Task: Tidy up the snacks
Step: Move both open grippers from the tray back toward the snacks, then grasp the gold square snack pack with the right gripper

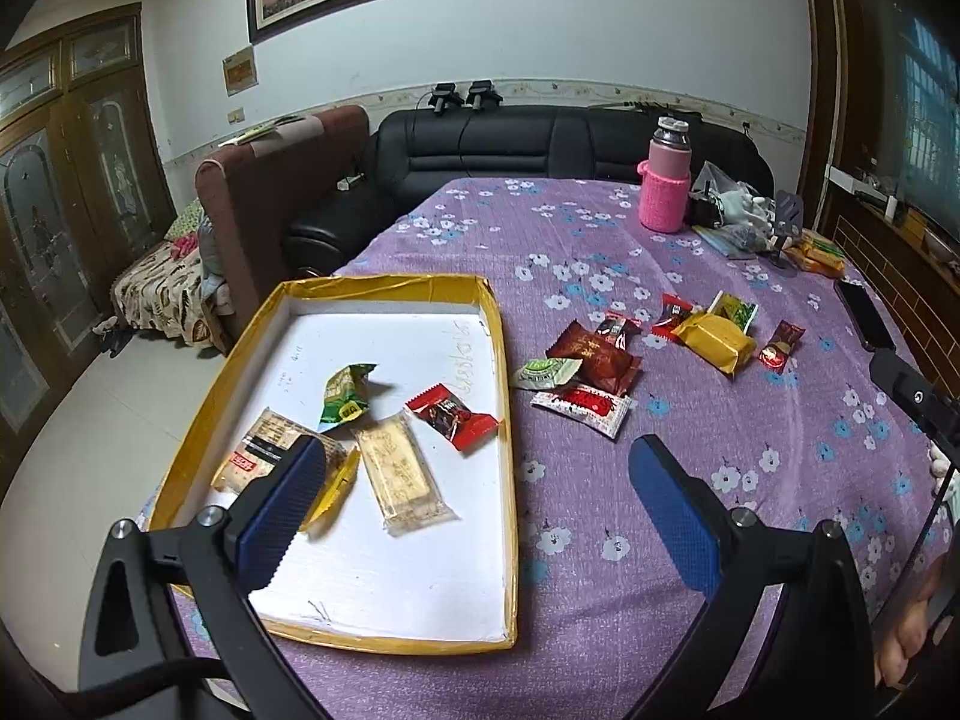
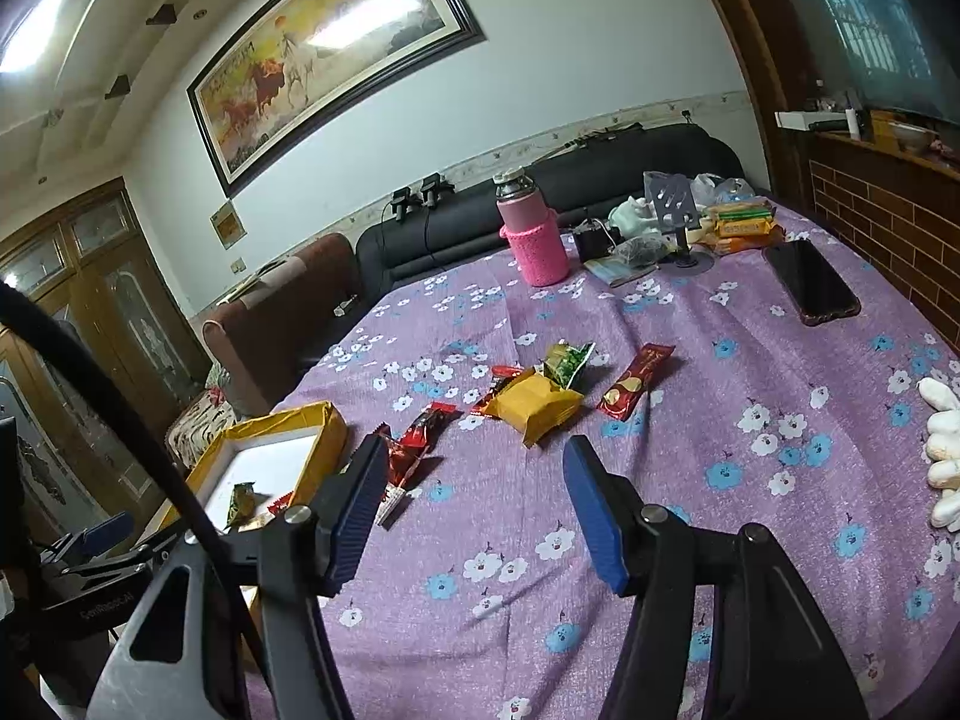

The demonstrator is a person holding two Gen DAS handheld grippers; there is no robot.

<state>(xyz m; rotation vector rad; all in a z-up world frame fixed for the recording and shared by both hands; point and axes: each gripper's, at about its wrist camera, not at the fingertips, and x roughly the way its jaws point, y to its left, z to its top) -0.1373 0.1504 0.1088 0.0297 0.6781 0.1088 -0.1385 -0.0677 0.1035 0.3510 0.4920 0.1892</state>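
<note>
A shallow tray with a yellow rim and white floor lies on the purple flowered cloth. It holds a green packet, a red candy, a clear biscuit pack and a cracker pack. My left gripper hangs open over the tray's right rim, holding nothing. Loose on the cloth lie a dark red packet, a yellow packet, a green packet and a red stick. My right gripper is open just short of the yellow packet, with only cloth between its fingers.
A pink-sleeved bottle, a dark phone and a heap of bags and biscuit packs stand at the table's far side. A white-gloved hand rests at the right edge. A black sofa lies beyond.
</note>
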